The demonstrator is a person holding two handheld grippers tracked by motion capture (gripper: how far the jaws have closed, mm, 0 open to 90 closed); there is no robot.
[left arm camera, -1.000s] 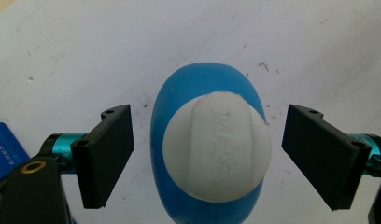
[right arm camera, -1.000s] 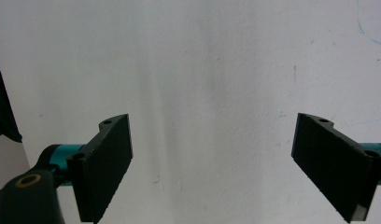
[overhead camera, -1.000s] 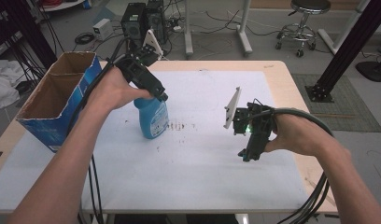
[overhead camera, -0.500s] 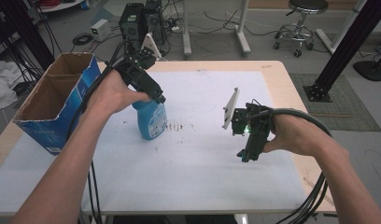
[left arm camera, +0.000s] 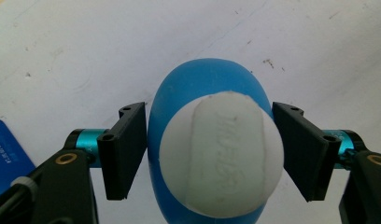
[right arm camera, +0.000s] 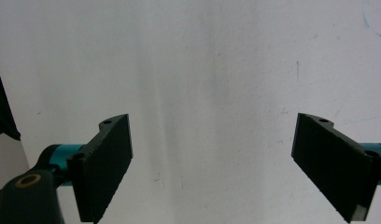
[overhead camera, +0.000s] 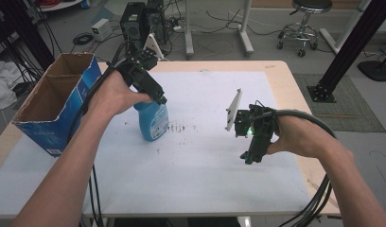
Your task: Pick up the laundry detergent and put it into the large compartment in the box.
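A blue spray-type bottle (overhead camera: 153,120) with a white cap stands upright on the white table cover, left of centre. My left gripper (overhead camera: 158,99) reaches down onto its top. In the left gripper view the white cap (left arm camera: 221,154) and blue shoulder (left arm camera: 202,79) sit between the two black pads (left arm camera: 125,149), which have just been closing and now touch both sides. My right gripper (overhead camera: 250,156) hovers over bare cover at the right. Its jaws (right arm camera: 212,163) stand wide open with nothing between them.
A blue cardboard box (overhead camera: 54,109), open at the top, lies at the table's left edge close to the bottle. The white cover (overhead camera: 205,189) has small dark specks near the centre. Computer towers, cables and a stool stand on the floor beyond the far edge.
The left gripper's jaws have drawn in around the bottle's top. Both hands and the bottle have stayed where they were.
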